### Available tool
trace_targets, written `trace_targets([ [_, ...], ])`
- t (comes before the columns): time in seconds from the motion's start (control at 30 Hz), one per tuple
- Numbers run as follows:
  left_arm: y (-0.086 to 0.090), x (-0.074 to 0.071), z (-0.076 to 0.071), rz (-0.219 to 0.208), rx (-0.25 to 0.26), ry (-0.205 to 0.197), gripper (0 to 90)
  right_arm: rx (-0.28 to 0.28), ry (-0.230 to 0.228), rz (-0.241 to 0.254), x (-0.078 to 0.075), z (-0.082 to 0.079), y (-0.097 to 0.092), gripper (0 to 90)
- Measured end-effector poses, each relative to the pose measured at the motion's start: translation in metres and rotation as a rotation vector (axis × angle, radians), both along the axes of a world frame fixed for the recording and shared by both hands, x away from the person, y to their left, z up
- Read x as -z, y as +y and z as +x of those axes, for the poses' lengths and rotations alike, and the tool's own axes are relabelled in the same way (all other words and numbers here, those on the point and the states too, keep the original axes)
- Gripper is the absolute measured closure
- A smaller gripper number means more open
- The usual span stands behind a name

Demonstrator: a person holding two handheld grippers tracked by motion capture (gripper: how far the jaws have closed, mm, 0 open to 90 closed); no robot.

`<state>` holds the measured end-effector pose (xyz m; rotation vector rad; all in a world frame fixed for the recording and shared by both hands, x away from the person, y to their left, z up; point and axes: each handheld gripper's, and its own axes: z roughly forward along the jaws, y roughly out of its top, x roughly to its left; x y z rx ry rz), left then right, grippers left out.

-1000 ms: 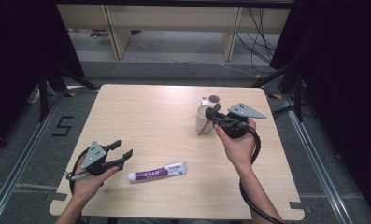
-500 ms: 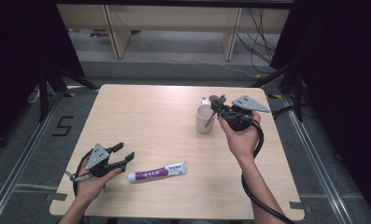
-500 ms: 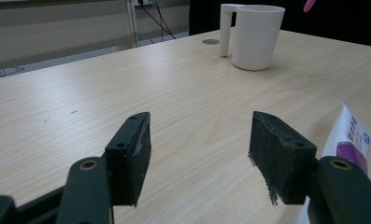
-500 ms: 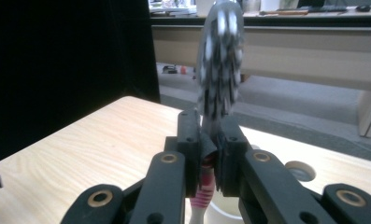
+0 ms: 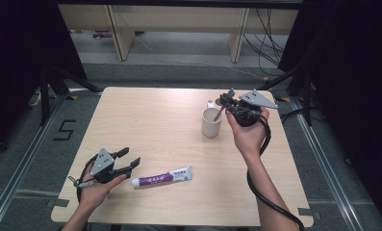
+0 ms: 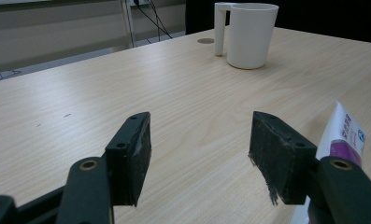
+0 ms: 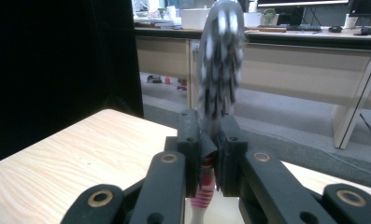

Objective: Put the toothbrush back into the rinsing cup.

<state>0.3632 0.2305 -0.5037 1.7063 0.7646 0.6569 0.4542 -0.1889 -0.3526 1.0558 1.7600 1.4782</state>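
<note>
White mug (image 5: 211, 122) sits at the table's (image 5: 150, 125) two o'clock; right gripper (image 5: 225, 102) clamps a toothbrush (image 7: 219, 60) above it, left gripper (image 5: 129, 161) gapes beside the tube (image 5: 161, 177).

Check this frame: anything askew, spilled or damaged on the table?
Nothing spilled. The cup stands upright, the toothpaste tube lies flat and capped-looking. One oddity: the pads of the left gripper are frayed at the edges. The right gripper clamps a toothbrush with its handle end angled into the cup.

white mug (image 5: 211, 123), purple-white toothpaste tube (image 5: 161, 177)
</note>
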Motion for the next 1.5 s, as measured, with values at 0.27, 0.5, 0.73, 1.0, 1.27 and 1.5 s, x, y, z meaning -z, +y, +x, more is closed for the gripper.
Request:
trace_targets([
  [0.27,-0.002,0.001,0.000,-0.014,0.008,-0.003,38.5,0.024,-0.025,-0.008,-0.005,0.012,0.004,82.9],
  [0.5,-0.002,0.001,0.000,-0.016,0.006,0.000,38.5,0.030,-0.023,-0.006,-0.007,0.018,0.005,82.9],
  [0.73,-0.003,0.001,0.000,0.000,0.009,0.001,38.5,0.044,-0.041,-0.013,-0.012,0.028,0.006,82.8],
  [1.0,-0.004,0.002,0.000,0.002,0.011,0.006,38.4,0.061,-0.040,-0.021,-0.014,0.038,0.006,82.8],
  [1.27,-0.004,0.002,0.000,0.002,0.016,0.005,38.4,0.072,-0.040,-0.022,-0.011,0.048,0.009,82.8],
  [1.5,-0.005,0.003,0.001,0.004,0.020,0.004,38.3,0.073,-0.051,-0.028,-0.012,0.056,0.010,82.8],
])
